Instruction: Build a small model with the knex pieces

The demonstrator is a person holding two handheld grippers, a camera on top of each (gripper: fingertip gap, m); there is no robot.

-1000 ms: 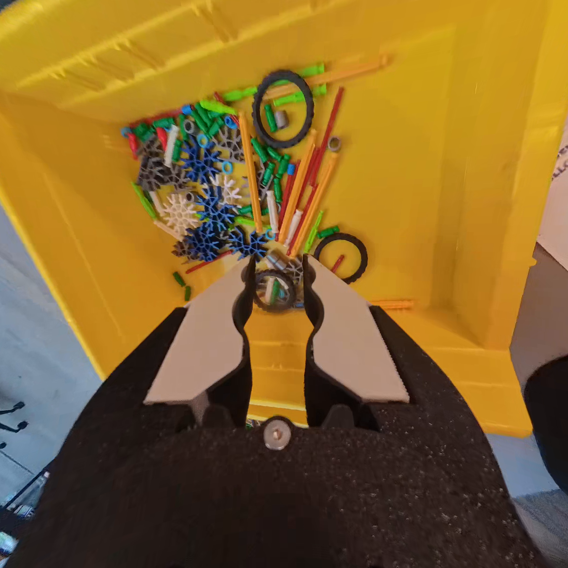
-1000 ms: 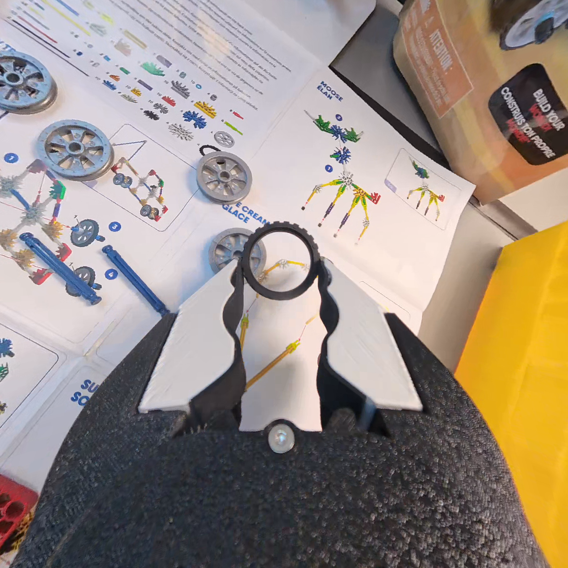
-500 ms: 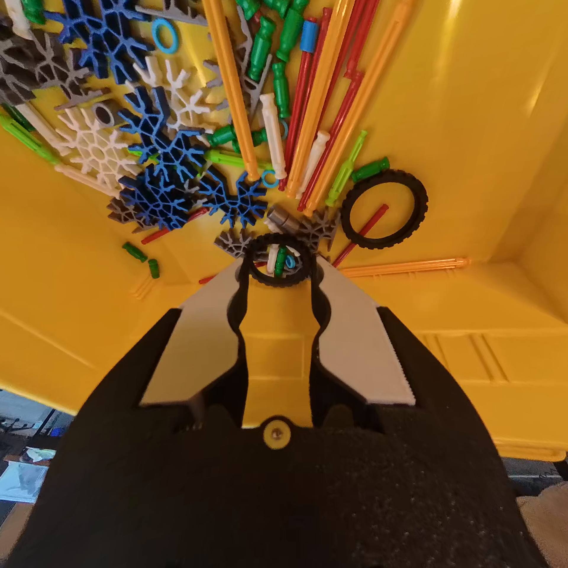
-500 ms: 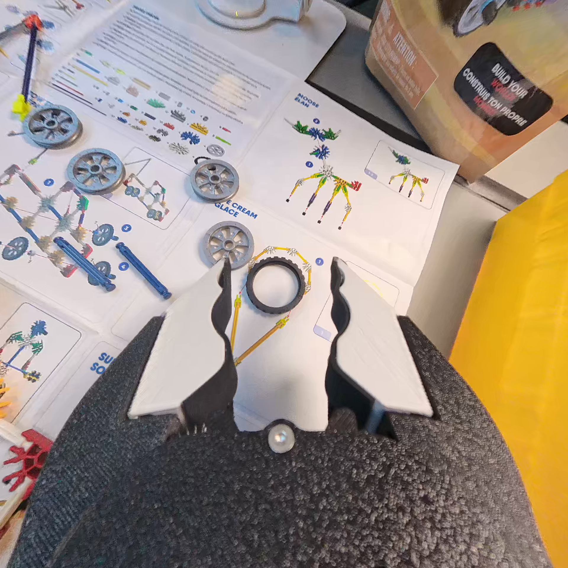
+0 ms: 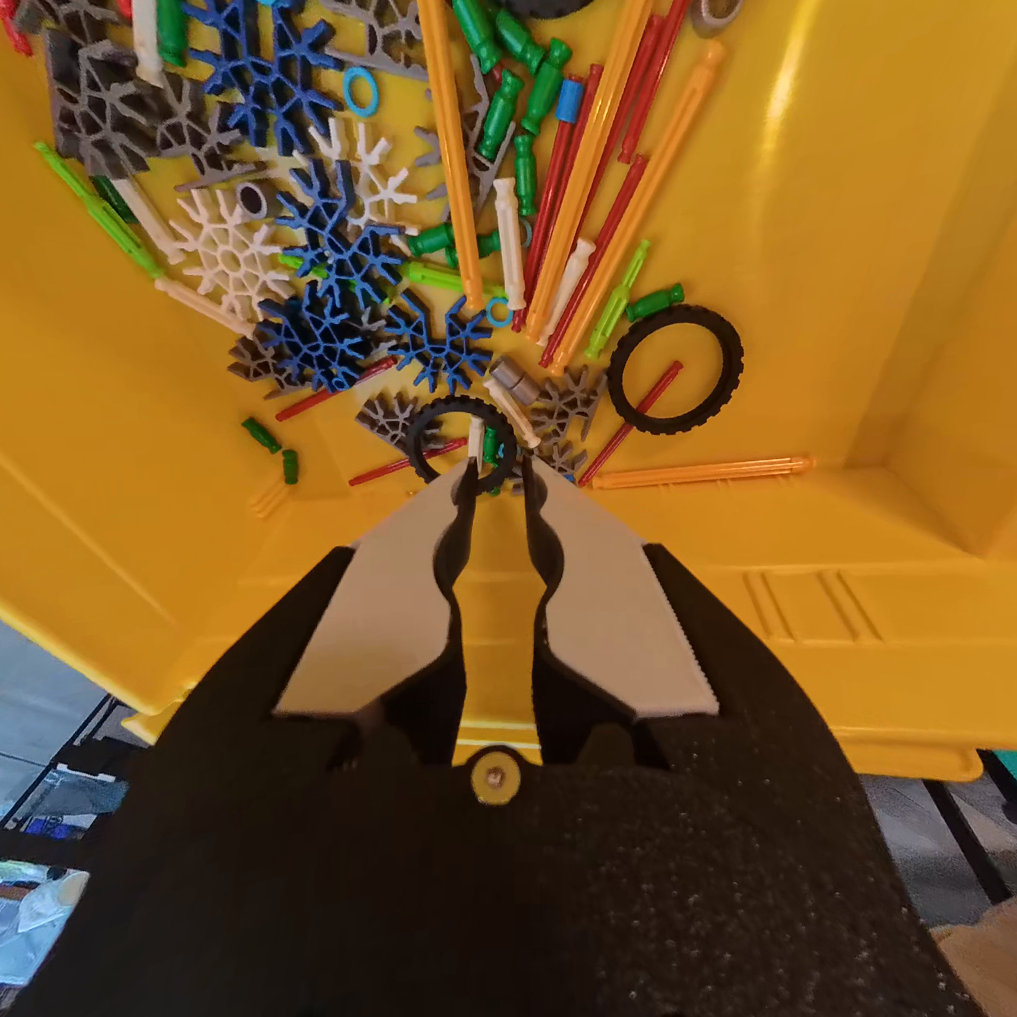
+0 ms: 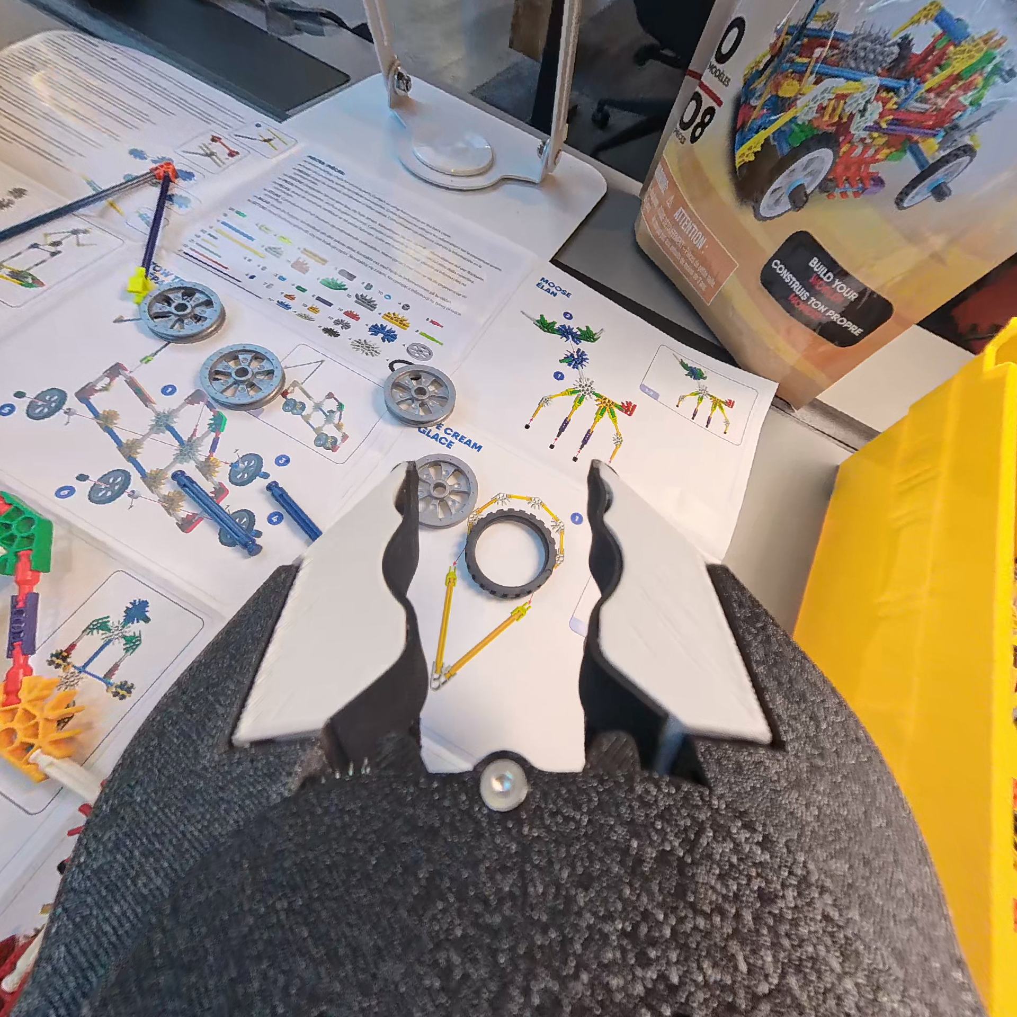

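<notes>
In the left wrist view, my left gripper (image 5: 498,470) is down in a yellow bin (image 5: 825,495) of toy rods and connectors. Its jaws stand narrowly apart over the near right rim of a small black tyre (image 5: 426,435). The left fingertip is inside the ring and the right one outside, and I cannot tell whether they press on it. In the right wrist view, my right gripper (image 6: 502,468) is open and empty above a paper instruction sheet (image 6: 633,357). A black tyre (image 6: 509,553) lies flat on the sheet between its fingers, touching neither.
A larger black tyre (image 5: 677,368) lies right of the left gripper. Grey wheel hubs (image 6: 439,491) (image 6: 419,395) (image 6: 242,377), blue rods (image 6: 220,512) and a partial build (image 6: 22,605) lie on the sheet. The toy box (image 6: 825,192), a white stand (image 6: 468,154) and the bin wall (image 6: 935,605) border it. Measured from the fingertips, the partial build (image 6: 22,605) is 15 cm or so from the right gripper and 45 cm from the left.
The left gripper went deeper into the bin and its jaws narrowed over the small tyre's rim. The right gripper opened, left its tyre on the sheet and drew back.
</notes>
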